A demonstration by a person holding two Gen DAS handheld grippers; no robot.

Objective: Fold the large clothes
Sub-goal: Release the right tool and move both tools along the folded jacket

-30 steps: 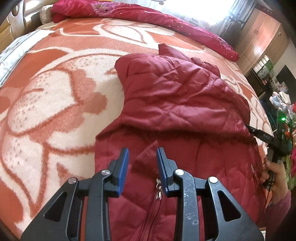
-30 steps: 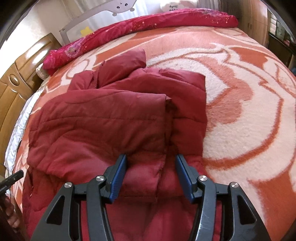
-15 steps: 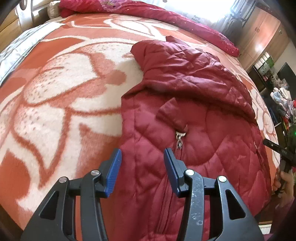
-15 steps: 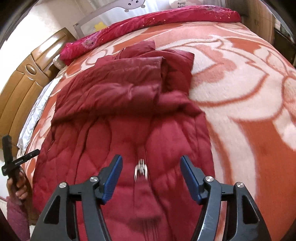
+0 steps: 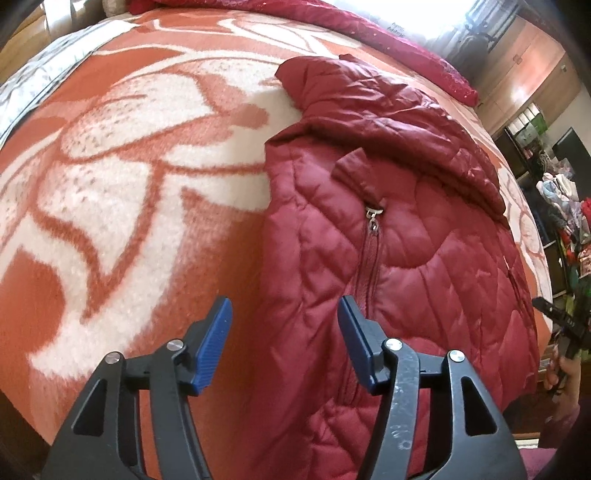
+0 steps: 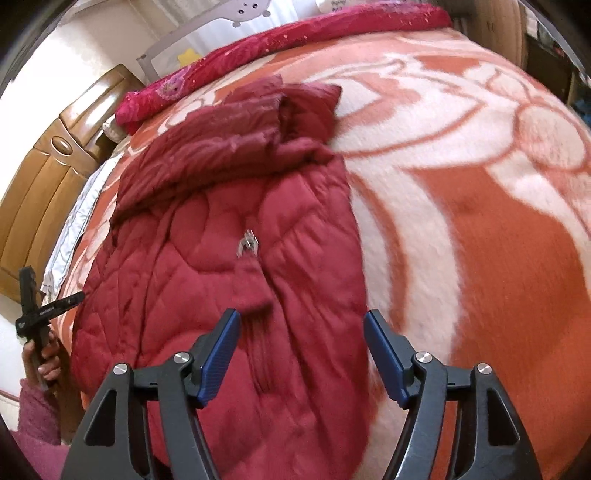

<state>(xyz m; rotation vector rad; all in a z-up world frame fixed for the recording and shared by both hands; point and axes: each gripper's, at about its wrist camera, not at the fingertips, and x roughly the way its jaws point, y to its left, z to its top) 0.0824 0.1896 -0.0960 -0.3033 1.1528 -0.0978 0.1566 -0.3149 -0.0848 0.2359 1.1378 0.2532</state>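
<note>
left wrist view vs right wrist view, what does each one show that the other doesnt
Only the left wrist view shows the cluttered shelves and wooden cabinets.

Only the right wrist view shows the wooden headboard and the grey bed rail.

Both show the red quilted jacket on the orange floral blanket, its zipper pull, and the red bedding along the far edge. The left gripper and right gripper are both open, holding nothing.

Bed blanket [image 5: 110, 192]: red quilted jacket [image 5: 424, 258], red bedding [image 6: 295, 33].
</note>
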